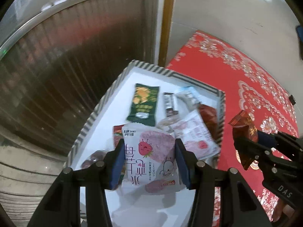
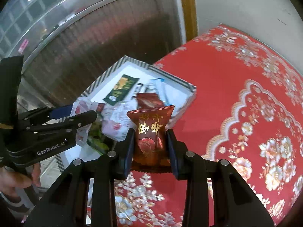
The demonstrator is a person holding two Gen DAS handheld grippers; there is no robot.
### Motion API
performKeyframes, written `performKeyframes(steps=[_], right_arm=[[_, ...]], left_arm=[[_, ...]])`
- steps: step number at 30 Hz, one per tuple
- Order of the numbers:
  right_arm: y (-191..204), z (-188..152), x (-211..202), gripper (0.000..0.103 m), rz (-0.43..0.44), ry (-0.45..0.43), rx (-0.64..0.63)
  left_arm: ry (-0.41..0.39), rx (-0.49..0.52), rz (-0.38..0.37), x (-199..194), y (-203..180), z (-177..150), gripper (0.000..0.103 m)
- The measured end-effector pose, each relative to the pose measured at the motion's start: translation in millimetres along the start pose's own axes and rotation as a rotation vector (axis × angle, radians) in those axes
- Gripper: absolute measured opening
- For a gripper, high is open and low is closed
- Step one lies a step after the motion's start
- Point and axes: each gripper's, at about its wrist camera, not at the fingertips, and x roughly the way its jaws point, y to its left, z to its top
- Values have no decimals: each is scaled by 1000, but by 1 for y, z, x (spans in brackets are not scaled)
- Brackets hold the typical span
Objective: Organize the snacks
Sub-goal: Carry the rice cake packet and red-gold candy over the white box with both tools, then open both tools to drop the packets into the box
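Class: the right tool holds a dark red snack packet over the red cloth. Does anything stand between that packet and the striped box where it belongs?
Nothing visible blocks it. The dark red packet in the right tool has open air toward the striped box. The left tool holds its pink packet over the box's left side.

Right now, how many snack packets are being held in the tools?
2. The left tool grips a white and pink strawberry packet above the striped box. The right tool grips a dark red packet over the red cloth.
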Motion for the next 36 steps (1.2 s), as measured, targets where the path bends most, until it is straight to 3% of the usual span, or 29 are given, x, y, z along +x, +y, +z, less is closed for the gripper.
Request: performKeyframes(steps=[12, 26, 31, 34, 36], right_arm=[[40, 27, 33, 32, 37, 35, -95], [44, 55, 79, 34, 39, 102, -105], [37, 57, 78, 50, 81, 96, -47], [39, 57, 71, 52, 85, 76, -47], [39, 57, 67, 52, 81, 67, -50]], left_arm=[[17, -27, 23, 6, 25, -10, 53], [27, -5, 49, 15, 17, -6, 54], [62, -17, 52, 26, 16, -10, 67], [65, -27, 50, 27, 16, -9, 78], [56, -26, 46, 27, 15, -9, 79]])
